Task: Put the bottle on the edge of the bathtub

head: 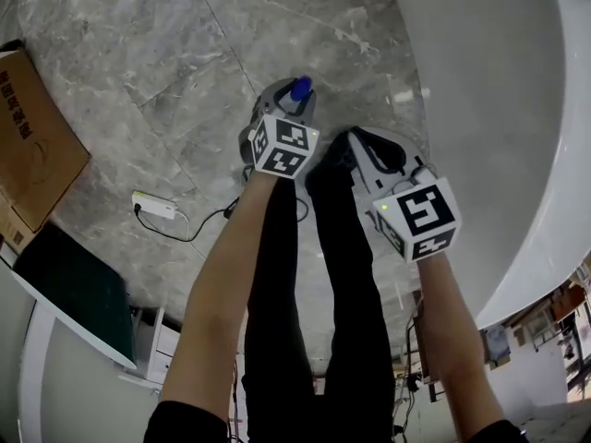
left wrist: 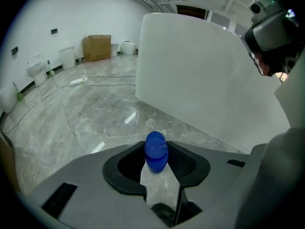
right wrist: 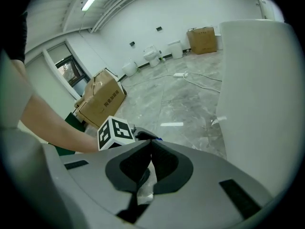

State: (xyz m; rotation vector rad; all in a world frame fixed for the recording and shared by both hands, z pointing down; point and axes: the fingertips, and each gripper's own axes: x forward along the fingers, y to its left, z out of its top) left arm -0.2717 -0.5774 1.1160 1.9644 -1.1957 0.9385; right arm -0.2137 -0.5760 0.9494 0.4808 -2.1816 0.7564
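Observation:
My left gripper (head: 297, 98) is shut on a clear bottle with a blue cap (head: 301, 89), held over the grey marble floor. In the left gripper view the blue cap (left wrist: 156, 151) sticks up between the two black pads, and the pale bottle body runs down behind it. The white bathtub (head: 517, 109) curves along the right side, and its outer wall (left wrist: 200, 85) stands just ahead of the bottle. My right gripper (head: 355, 144) hangs beside the left one, nearer the tub. Its jaws meet at the tips (right wrist: 151, 144) with nothing between them.
A cardboard box (head: 28, 146) lies at the left, with a dark green panel (head: 74, 284) below it. A white power strip (head: 154, 206) and its black cable lie on the floor. Another box (left wrist: 96, 47) and toilets (left wrist: 35, 67) stand by the far wall.

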